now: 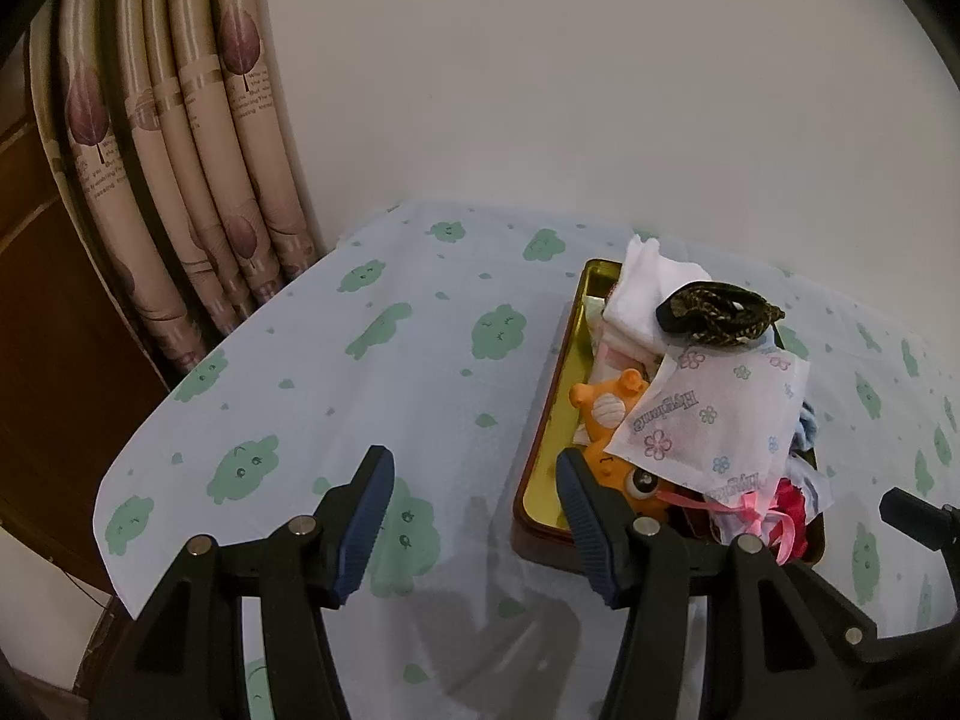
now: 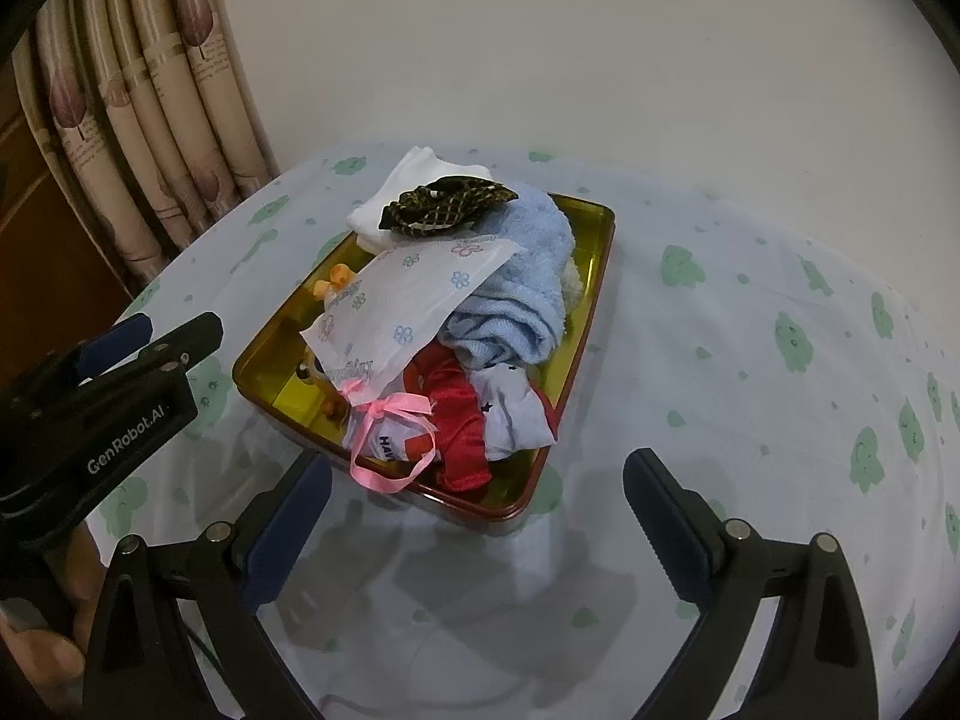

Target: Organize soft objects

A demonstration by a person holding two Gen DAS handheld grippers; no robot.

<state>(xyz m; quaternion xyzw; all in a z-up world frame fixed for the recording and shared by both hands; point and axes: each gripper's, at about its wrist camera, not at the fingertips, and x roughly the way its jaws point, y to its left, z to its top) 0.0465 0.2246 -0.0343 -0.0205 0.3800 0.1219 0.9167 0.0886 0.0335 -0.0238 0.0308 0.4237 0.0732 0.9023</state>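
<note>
Left gripper [image 1: 474, 510]: jaws wide apart, holding nothing; hovering over the tablecloth just left of the tray's near corner; right finger overlapping the tray's near left rim in its own view.
Right gripper [image 2: 477, 516]: jaws spread wide, empty; hanging above the cloth in front of the tray's near edge.
Tray [image 2: 603, 240]: gold inside, dark red outside, rectangular; resting on the tablecloth [image 2: 750, 300], piled high with soft things.
White cloth [image 2: 414, 183]: folded, at the far left corner of the tray, sticking over the rim.
Scrunchie [image 2: 447, 204]: dark, checked; lying on top of the white cloth and towel.
Towel [image 2: 528, 276]: light blue, rolled, along the right side of the tray.
Packet [image 2: 414, 300]: white with flower print; lying tilted across the middle of the pile, partly covering the orange toy [image 1: 606, 402].
Red cloth [image 2: 456, 414]: at the near end, beside a pale starred cloth [image 2: 510, 414].
Ribbon [image 2: 390, 420]: pink, looped, drooping over the near rim.
Background: curtain [image 1: 198, 180] at left, plain wall behind.
</note>
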